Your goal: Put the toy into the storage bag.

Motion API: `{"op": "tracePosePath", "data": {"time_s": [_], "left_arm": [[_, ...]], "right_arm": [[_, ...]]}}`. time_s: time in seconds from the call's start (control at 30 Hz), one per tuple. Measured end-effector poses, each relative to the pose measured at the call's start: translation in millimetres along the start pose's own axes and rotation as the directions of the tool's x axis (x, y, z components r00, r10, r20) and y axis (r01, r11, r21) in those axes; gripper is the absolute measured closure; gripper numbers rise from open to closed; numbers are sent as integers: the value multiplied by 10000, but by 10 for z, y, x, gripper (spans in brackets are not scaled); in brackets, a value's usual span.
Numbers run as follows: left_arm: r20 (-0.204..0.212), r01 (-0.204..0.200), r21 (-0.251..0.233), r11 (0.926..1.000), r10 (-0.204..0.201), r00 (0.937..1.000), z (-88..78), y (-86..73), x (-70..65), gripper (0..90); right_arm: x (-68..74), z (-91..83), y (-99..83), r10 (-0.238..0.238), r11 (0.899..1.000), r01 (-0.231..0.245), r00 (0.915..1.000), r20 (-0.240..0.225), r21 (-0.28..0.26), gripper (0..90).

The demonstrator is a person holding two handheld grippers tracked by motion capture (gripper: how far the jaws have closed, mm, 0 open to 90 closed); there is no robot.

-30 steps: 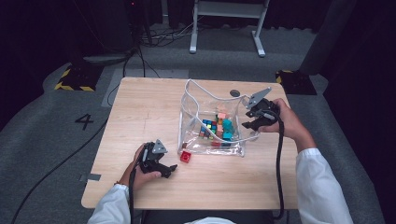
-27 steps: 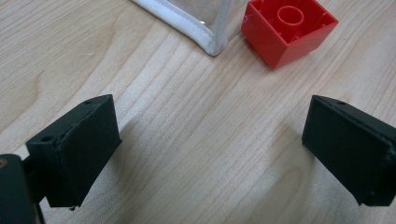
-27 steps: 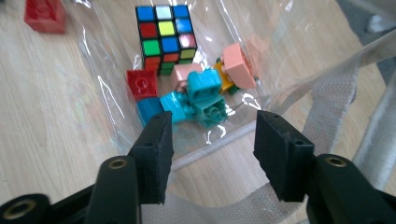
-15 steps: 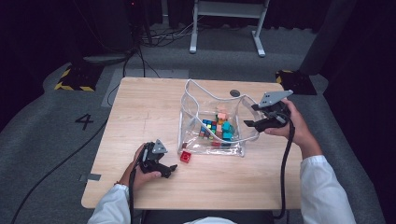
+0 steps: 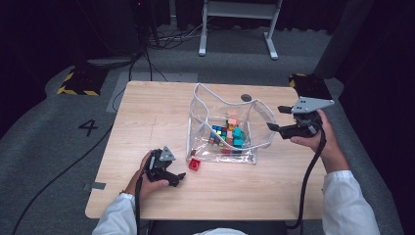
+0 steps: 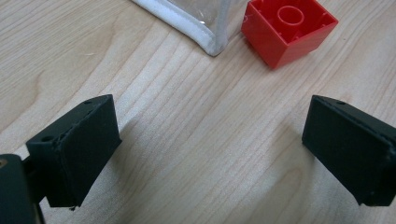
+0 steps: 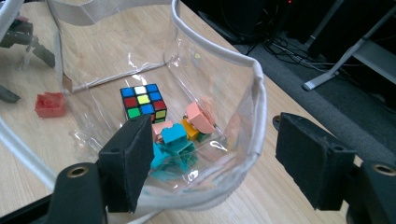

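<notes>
Left gripper (image 5: pixel 177 175) spread wide and empty on the tabletop (image 5: pixel 147 117), red brick (image 6: pixel 288 29) just beyond at 1 o'clock, touching the near corner of the clear pouch (image 5: pixel 230 147). Brick looks light, rigid, slick plastic: best pinched across two flat side walls, not corners. Right gripper (image 5: pixel 281 118) at the pouch's 3 o'clock, jaws just opened, empty, straddling the floppy white-piped rim (image 7: pixel 259 107); cube (image 7: pixel 143 101) and bricks inside.

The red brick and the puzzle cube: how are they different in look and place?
The red brick is one colour; the puzzle cube has many coloured squares. The red brick lies on the table outside the clear bag, hollow side up; the puzzle cube sits inside the bag. Both are blocky.
</notes>
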State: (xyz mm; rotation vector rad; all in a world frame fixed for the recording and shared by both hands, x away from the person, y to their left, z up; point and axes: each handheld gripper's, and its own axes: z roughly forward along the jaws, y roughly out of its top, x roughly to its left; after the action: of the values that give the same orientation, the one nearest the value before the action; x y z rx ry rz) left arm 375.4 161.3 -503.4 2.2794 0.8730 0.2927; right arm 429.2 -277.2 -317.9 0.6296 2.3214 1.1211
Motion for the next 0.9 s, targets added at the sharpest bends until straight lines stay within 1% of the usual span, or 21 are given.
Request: {"op": "tracePosePath", "data": {"time_s": [0.03,0.1,0.2,0.43,0.57,0.63,0.7,0.8,0.83,0.87,0.9], "left_arm": [[-3,0,-3,10000,0,10000,0,0,0,41],[0,-11,-11,10000,11,10000,0,0,0,41],[-5,-15,-8,10000,15,10000,0,1,1,41],[-1,-12,-8,10000,12,10000,0,0,0,41],[-2,-2,-5,10000,2,10000,0,0,0,41],[-5,-1,-1,10000,1,10000,0,0,0,41],[-1,-11,-10,10000,11,10000,0,0,0,41],[-2,-7,-6,10000,7,10000,0,0,0,41],[-2,2,-2,10000,-2,10000,0,0,0,41],[1,-4,-4,10000,4,10000,0,0,0,41],[-2,-3,-8,10000,3,10000,0,0,0,41]], "right_arm": [[-7,-36,-21,-68,9999,69,10000,50,-97,281],[-5,-76,-52,81,9997,-79,9999,61,-227,279],[-1,-138,-111,108,9993,-102,9998,147,-374,279],[12,-253,-238,229,9983,-213,9993,292,-544,271],[27,-295,-329,187,9990,-168,9988,451,-424,269],[33,-316,-384,292,9988,-276,9987,409,-401,268],[37,-328,-442,300,9989,-284,9986,430,-366,266],[44,-324,-529,338,9987,-323,9987,387,-385,265],[54,-326,-558,412,9988,-401,9984,396,-280,266],[58,-316,-588,381,9988,-370,9986,375,-306,266],[67,-308,-620,453,9986,-443,9984,338,-290,265]]}}
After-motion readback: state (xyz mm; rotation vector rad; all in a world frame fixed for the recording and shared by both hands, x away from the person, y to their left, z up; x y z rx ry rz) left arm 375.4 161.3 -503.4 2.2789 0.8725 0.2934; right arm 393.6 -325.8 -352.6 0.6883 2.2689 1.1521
